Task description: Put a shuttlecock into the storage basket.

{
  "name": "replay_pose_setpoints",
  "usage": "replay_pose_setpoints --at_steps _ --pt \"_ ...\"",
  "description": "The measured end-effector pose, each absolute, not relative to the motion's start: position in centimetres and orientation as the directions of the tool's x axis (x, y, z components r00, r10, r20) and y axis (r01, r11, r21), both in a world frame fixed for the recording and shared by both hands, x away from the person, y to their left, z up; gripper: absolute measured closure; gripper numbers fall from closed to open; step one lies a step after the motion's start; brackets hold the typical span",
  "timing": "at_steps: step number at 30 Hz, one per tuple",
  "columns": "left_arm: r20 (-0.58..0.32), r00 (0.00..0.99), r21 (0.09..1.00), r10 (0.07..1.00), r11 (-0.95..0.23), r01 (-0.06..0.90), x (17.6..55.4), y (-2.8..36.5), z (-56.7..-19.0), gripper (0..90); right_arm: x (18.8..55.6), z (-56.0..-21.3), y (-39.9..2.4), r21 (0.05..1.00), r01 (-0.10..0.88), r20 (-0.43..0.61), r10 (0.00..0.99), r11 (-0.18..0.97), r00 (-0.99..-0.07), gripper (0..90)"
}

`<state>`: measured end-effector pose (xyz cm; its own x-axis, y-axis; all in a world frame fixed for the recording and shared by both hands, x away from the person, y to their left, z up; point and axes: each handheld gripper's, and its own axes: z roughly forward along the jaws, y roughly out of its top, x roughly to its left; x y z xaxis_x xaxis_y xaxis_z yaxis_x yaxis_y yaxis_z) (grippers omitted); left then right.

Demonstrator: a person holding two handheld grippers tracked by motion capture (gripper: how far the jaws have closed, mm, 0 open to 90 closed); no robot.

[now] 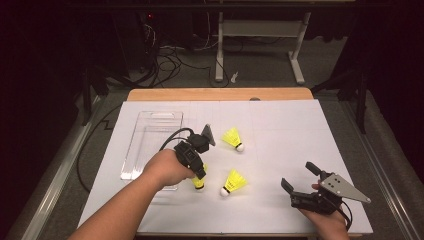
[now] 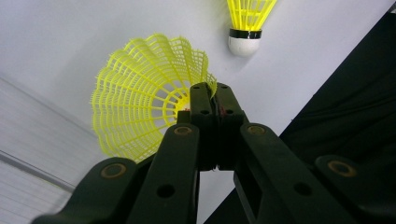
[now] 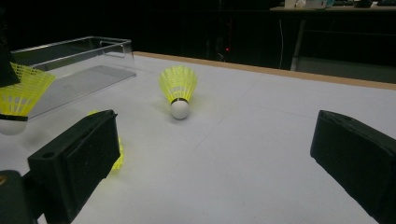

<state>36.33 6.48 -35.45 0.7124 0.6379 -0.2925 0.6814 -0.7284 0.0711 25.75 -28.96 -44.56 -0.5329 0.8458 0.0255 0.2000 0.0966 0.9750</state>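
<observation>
A yellow shuttlecock (image 2: pixel 149 93) is clamped by its skirt rim between the closed jaws of the left gripper (image 2: pixel 210 95), seen at the centre of the left gripper view; in the high view the same shuttlecock (image 1: pixel 199 181) is found left of centre in the lower half of the frame, just under that gripper (image 1: pixel 199 172). The step in hand is judged to be the pick-up, with the grip already made. A clear plastic tray (image 1: pixel 152 131) lies to the upper left of the held piece, and a short carry up and to the left, followed by a release over it, is probably called for next. Two more shuttlecocks (image 1: pixel 233 137) (image 1: pixel 233 182) are left on the white table (image 1: pixel 285 130). The right gripper (image 1: pixel 300 181), at the lower right, is held with its jaws well apart and nothing between them.
</observation>
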Motion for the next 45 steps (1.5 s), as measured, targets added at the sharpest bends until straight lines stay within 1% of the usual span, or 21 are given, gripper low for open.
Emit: replay_pose_setpoints --at_steps 8,14,21,32,35,45 --pt "-0.289 0.723 0.093 0.627 -0.734 0.673 36.5 6.7 -33.6 89.0 25.8 -44.6 -28.9 0.975 0.202 0.027 0.847 0.095 -0.53 1.9" --pt "-0.315 0.727 0.1 0.611 -0.74 0.665 36.7 7.3 -32.4 89.1 25.8 -44.6 -28.9 0.975 0.201 0.026 0.848 0.096 -0.53 1.9" --pt "-0.302 0.711 0.136 0.635 -0.71 0.691 37.0 9.0 -30.5 89.1 25.8 -44.6 -28.9 0.974 0.202 0.026 0.848 0.097 -0.53 1.9" --pt "-0.285 0.655 0.149 0.7 -0.642 0.752 37.4 13.0 -28.5 89.1 25.8 -44.6 -29.0 0.975 0.202 0.027 0.85 0.094 -0.527 1.9" --pt "-0.285 0.64 0.152 0.714 -0.625 0.765 37.6 14.0 -28.4 89.1 25.7 -44.6 -29.0 0.975 0.201 0.025 0.85 0.096 -0.526 1.9" --pt "-0.268 0.601 0.117 0.753 -0.594 0.796 38.3 15.6 -29.0 89.1 25.7 -44.5 -29.1 0.976 0.197 0.024 0.849 0.095 -0.528 1.9"
